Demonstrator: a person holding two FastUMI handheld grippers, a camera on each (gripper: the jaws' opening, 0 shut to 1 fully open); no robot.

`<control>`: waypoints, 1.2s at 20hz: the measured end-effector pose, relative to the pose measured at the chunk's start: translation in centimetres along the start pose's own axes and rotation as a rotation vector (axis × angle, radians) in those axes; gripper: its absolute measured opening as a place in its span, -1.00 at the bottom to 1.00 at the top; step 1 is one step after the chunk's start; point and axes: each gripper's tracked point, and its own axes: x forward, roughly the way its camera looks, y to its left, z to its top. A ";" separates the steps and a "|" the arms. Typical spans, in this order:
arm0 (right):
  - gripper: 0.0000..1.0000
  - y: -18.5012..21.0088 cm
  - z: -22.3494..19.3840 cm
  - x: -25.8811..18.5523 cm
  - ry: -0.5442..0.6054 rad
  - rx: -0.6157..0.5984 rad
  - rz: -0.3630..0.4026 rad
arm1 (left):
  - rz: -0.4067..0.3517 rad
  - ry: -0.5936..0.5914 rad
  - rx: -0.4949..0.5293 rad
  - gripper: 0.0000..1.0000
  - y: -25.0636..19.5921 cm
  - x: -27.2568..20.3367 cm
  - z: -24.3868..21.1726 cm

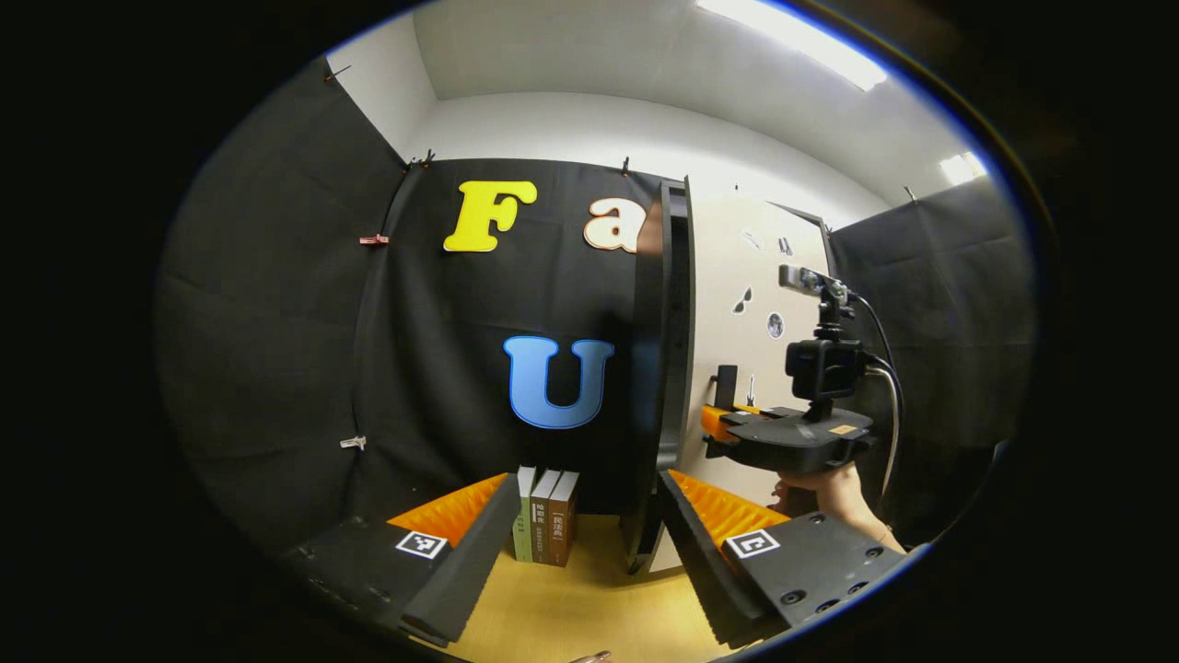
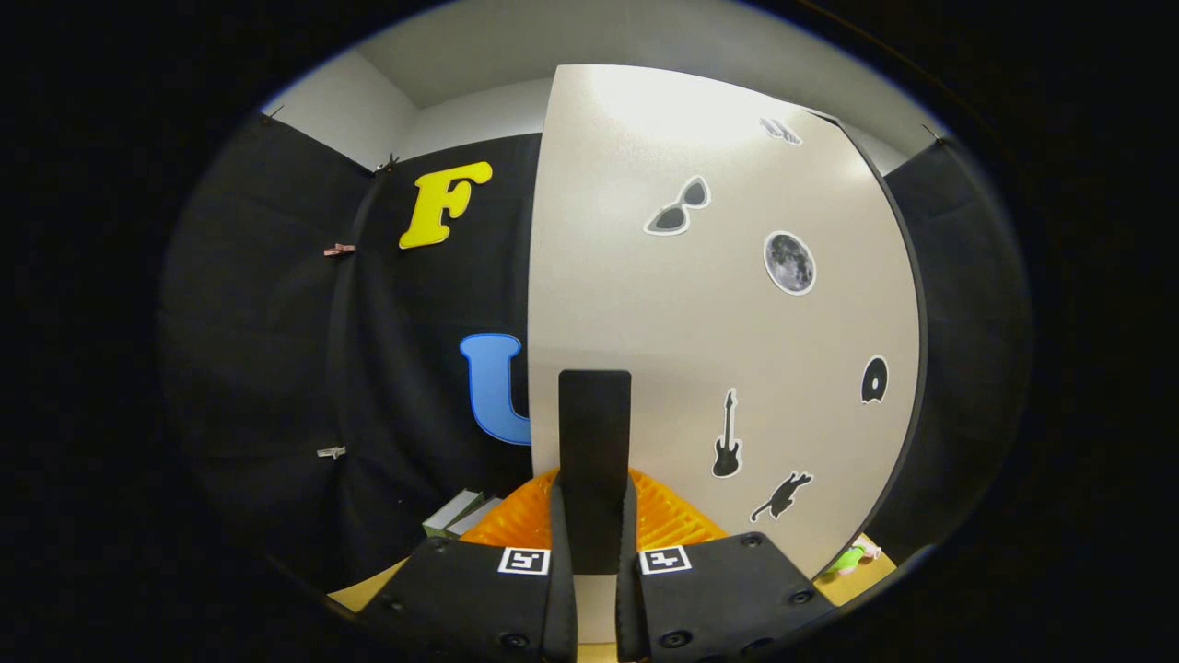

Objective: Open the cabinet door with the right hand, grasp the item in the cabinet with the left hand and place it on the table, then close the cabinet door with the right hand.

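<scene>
The pale cabinet door (image 2: pixel 700 350), dotted with small stickers, stands swung partly out, so the left gripper view catches its dark edge (image 1: pixel 677 322). My right gripper (image 2: pixel 594 488) is shut on the door's black upright handle (image 2: pixel 594 442). Seen from the left gripper view, that right gripper (image 1: pixel 728 428) sits at the handle (image 1: pixel 725 387) with a hand (image 1: pixel 829 488) holding it. My left gripper (image 1: pixel 588 479) is open and holds nothing, just left of the door's edge. A small green item (image 2: pixel 852 557) lies low past the door's right edge; whether it is inside the cabinet I cannot tell.
Three books (image 1: pixel 545 516) stand upright on the yellow tabletop (image 1: pixel 571 608) against the black cloth wall, left of the door; they also show as books (image 2: pixel 461 511) in the right gripper view. The door's edge is close ahead of the left fingers.
</scene>
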 end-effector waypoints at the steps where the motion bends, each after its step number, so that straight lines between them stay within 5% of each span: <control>1: -0.59 -0.1 0.1 -0.5 0.000 -0.004 0.006 | 0.003 -0.003 -0.003 0.89 0.0 -0.1 0.0; 12: -0.59 -1.3 0.4 -4.5 0.015 -0.003 0.048 | -0.014 -0.018 0.074 0.87 -2.8 -0.9 0.5; 24: -0.60 -4.6 1.0 -9.2 0.019 0.009 0.031 | -0.180 -0.048 0.112 0.88 -10.5 -1.6 1.1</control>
